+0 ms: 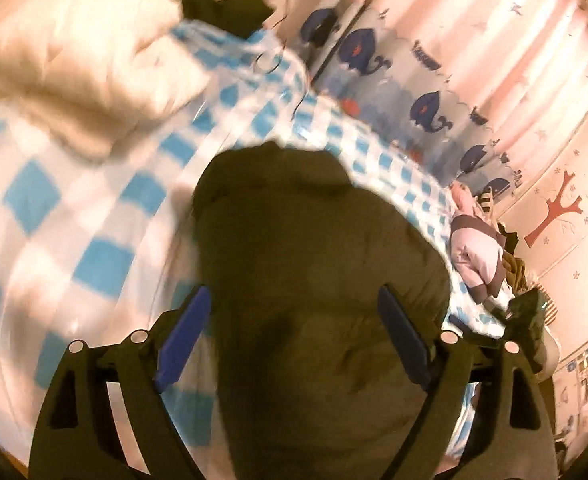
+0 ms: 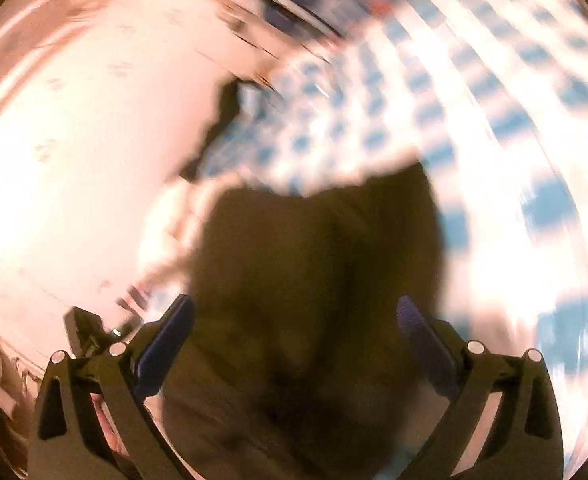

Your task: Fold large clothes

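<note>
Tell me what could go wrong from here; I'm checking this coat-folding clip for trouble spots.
1. Both views are smeared, so the olive coat could be gripped in the wrong place.
2. It bulges thickly between the wide-set pads of the left tool and the right tool; a grip may catch only the outer layer.
3. The white garment and the cable lie nearby and might snag.

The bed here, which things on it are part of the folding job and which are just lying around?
Part of the job:
- dark olive padded garment, lying between the wide-set fingers of the left gripper and of the right gripper

Just lying about:
- white padded garment
- pink and grey garment
- black cable
- blue checked bed cover underneath
</note>
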`<action>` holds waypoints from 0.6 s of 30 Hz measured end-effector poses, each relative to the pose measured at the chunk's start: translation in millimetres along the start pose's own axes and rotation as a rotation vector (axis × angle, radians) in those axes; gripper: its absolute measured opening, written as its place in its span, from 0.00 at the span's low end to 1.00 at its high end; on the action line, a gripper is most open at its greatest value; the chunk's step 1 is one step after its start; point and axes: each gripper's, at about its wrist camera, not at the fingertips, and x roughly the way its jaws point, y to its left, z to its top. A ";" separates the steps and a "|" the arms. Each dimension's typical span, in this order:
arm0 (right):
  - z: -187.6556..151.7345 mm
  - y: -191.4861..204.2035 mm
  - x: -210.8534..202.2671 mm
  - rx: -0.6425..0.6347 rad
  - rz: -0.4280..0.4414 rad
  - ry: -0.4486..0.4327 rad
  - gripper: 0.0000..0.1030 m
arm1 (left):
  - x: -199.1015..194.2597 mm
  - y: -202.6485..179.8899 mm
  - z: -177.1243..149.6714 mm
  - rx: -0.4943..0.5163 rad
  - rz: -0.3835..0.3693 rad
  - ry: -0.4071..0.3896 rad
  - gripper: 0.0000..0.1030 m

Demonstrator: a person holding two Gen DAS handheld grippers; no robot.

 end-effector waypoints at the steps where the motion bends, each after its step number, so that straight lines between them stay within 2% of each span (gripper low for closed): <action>1: 4.4 15.3 11.2 -0.026 0.031 0.009 0.95 | 7.5 -9.3 4.7 0.025 -0.003 0.002 0.80; 2: 10.4 26.8 26.7 -0.047 0.067 0.034 0.95 | 15.2 -14.7 7.6 0.035 -0.006 0.008 0.80; 4: 27.9 18.8 41.5 -0.049 0.087 0.075 0.95 | 35.9 -28.0 12.1 0.056 -0.011 0.033 0.80; 8: 26.6 -22.7 103.8 0.045 -0.093 0.200 0.93 | 76.9 -37.0 5.1 0.073 -0.017 0.103 0.80; 10: 15.1 -51.9 117.8 0.053 -0.220 0.222 0.93 | 93.0 -41.9 1.0 0.101 -0.012 0.127 0.80; 12: 13.6 -65.7 110.1 0.103 -0.204 0.225 0.93 | 99.9 -46.9 -4.6 0.129 0.003 0.146 0.81; 14: 13.9 -58.9 85.1 0.102 -0.202 0.199 0.93 | 97.5 -53.4 -3.9 0.150 0.029 0.156 0.81; 15: 14.8 -46.0 72.2 0.073 -0.178 0.168 0.93 | 90.4 -54.7 -3.6 0.152 0.041 0.150 0.81; 17: 7.7 -14.8 29.5 -0.038 -0.136 0.083 0.93 | 68.4 -55.8 -4.9 0.132 0.014 0.118 0.82; 18: 0.1 -1.3 20.7 -0.084 -0.131 0.065 0.93 | 59.0 -54.3 -7.8 0.132 0.005 0.104 0.82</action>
